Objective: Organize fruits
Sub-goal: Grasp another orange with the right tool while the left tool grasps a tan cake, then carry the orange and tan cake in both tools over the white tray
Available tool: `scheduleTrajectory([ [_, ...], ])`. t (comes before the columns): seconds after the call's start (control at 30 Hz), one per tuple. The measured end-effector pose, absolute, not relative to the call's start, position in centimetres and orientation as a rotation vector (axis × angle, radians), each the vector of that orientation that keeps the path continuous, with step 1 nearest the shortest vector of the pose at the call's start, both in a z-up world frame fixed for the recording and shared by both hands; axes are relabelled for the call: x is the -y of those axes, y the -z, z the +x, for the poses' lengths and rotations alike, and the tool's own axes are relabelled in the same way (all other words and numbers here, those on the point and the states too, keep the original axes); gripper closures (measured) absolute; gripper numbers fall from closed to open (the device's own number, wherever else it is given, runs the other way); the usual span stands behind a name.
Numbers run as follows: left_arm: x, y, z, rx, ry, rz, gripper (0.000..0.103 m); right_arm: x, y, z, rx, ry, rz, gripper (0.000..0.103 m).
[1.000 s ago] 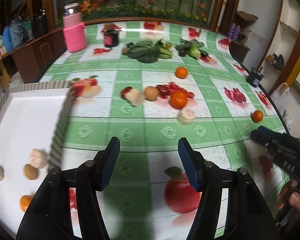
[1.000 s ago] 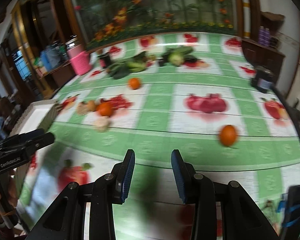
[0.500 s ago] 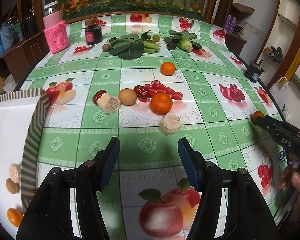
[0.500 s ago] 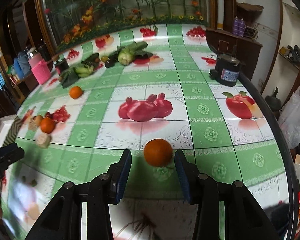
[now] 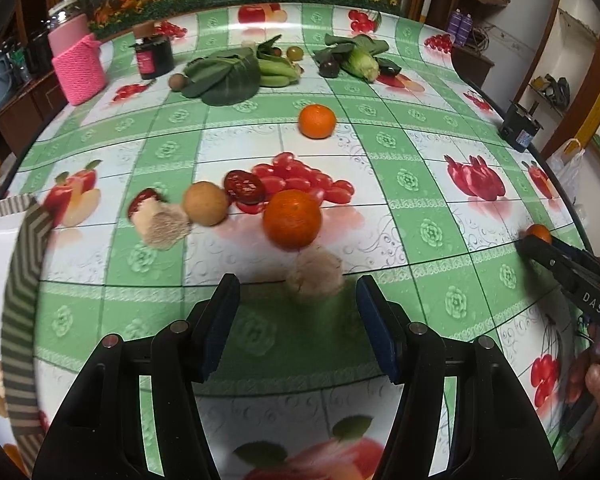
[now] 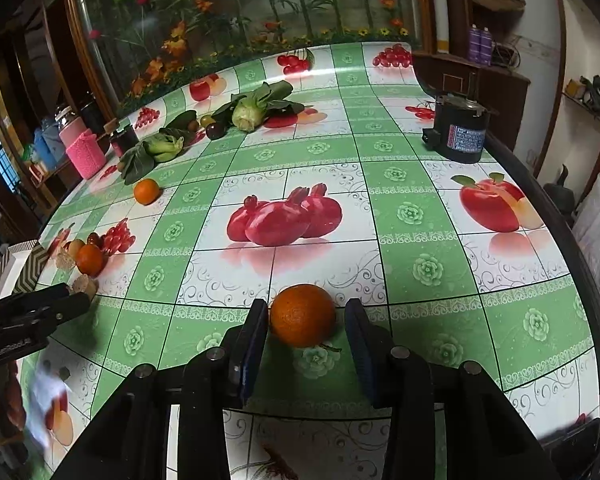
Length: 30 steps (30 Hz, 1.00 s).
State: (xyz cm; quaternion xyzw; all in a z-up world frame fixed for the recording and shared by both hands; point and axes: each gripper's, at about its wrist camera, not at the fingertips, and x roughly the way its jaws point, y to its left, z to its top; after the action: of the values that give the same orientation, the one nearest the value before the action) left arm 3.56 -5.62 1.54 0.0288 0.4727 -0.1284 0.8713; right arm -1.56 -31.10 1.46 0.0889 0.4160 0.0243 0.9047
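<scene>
Right gripper (image 6: 306, 346): at the lower middle of the right wrist view; its jaws are closing around an orange (image 6: 302, 315). The left pad seems to touch the fruit, and a narrow gap shows at the right pad, so it has no grip on it.
Orange between the right jaws: it sits on the worktop (image 6: 428, 240), on a green square of the fruit-print cloth.
Left gripper (image 5: 298, 320): at the lower middle of the left wrist view; its jaws stand about half open and hold nothing.
Pale rough fruit (image 5: 315, 273): just in front of the left gripper's tips, on the worktop between the lines of the two fingers, blurred; no pad touches it.
Larger orange (image 5: 292, 219): just behind the pale fruit, toward the middle of the frame.
Brown round fruit (image 5: 205, 203): left of the larger orange, beside a second pale rough fruit (image 5: 160, 222).
Far orange (image 5: 317, 121): alone, above the middle of the frame.
Tray (image 5: 20, 280): at the left edge of the left wrist view, with a zigzag-pattern wall; some fruits lie inside it, only partly seen.
Leafy vegetables (image 5: 224, 74): in the upper part of the frame, near a pink knitted jar (image 5: 76, 60).
</scene>
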Motion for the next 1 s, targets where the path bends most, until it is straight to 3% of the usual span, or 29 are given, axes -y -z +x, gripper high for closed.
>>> scheduleTrajectory([
  [0.1,6.1,-1.3,3.5,-0.963,0.258,0.106,0.045,31.4,-1.4,-1.6,-0.855,-0.052,0.196,0.066],
  [0.17,6.1,-1.3,3.5,-0.948,0.25,0.129,0.066,31.4,-1.5,-1.7,-0.854,-0.054,0.195,0.068],
  [0.23,5.9,-1.4,3.5,-0.951,0.253,0.123,0.075,31.2,-1.5,-1.7,-0.853,-0.061,0.189,0.071],
  [0.67,2.1,-3.3,0.1,-0.934,0.252,0.08,0.075,27.5,-2.6,-3.3,-0.84,-0.21,0.269,0.072],
  [1.0,-5.1,-6.2,-3.4,-0.88,0.196,0.0,0.075,18.7,-4.9,-4.4,-0.828,-0.42,0.256,0.072],
])
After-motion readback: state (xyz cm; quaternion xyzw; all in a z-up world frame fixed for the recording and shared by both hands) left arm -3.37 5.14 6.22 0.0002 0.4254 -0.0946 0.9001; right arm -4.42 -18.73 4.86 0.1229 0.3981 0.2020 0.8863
